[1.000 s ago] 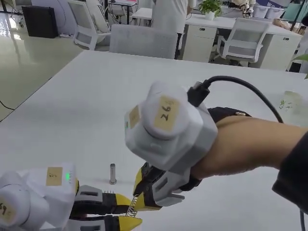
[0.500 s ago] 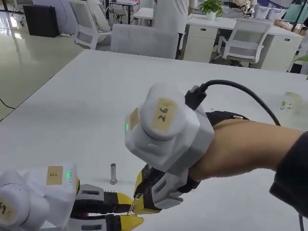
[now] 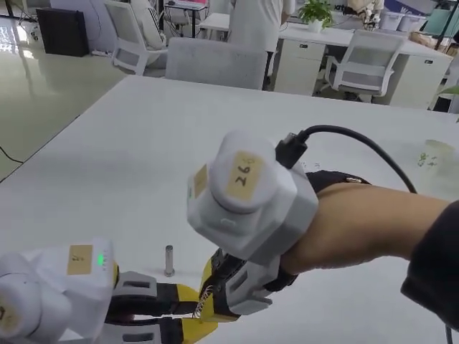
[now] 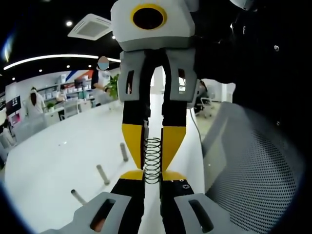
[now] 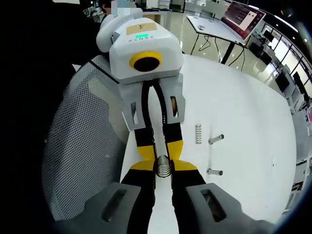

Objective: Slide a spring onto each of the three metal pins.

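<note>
My left gripper (image 4: 152, 177) rises from the bottom of the view. Its black jaws with yellow tips press on the lower end of an upright spring (image 4: 153, 158). The right gripper (image 4: 153, 146) reaches down from the top, and its yellow tips clasp the spring's upper part. To the left, three pins (image 4: 102, 174) stand in a row on a white table (image 4: 48, 161). A mesh chair (image 4: 253, 165) is on the right.

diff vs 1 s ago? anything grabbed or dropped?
Barely anything. The right gripper rolled slightly and dipped a touch; nothing was taken or let go. The spring stays pinched between its fingers and those of the left gripper. The pin stands bare on the table as before.
</note>
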`<move>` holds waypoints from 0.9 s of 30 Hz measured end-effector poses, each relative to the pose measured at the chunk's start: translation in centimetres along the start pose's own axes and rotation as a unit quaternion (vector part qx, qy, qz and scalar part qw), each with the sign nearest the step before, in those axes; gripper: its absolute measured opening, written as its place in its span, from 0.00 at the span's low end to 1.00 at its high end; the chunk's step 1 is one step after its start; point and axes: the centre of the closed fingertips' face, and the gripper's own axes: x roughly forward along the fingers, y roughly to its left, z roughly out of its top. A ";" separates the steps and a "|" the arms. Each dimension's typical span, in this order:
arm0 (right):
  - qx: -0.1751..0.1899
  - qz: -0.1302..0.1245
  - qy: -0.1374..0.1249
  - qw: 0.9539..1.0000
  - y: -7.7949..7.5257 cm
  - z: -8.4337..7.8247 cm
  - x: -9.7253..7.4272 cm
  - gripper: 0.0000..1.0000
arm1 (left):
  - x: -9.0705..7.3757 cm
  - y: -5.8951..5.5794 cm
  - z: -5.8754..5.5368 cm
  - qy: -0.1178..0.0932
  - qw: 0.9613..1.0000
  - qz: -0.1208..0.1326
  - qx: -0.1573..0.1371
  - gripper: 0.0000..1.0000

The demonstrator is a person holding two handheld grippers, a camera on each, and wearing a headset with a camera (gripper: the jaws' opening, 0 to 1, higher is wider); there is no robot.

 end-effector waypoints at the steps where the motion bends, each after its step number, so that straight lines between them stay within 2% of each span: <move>1: 0.000 0.000 0.000 1.000 0.0 0.0 0.0 0.08 | 0.0 0.0 0.0 0.000 1.000 0.000 0.001 0.03; 14: -0.005 -0.003 0.005 1.000 -0.1 0.0 0.2 0.08 | -0.1 0.2 -0.2 0.001 1.000 0.005 -0.010 0.03; 19: -0.004 -0.006 0.009 1.000 -0.3 -0.2 0.1 0.08 | -0.1 0.1 -0.6 0.008 1.000 0.004 -0.021 0.08; 27: 0.000 -0.008 0.012 1.000 -0.6 -0.7 0.0 0.08 | -0.4 0.6 -1.2 0.012 0.999 0.010 -0.036 0.16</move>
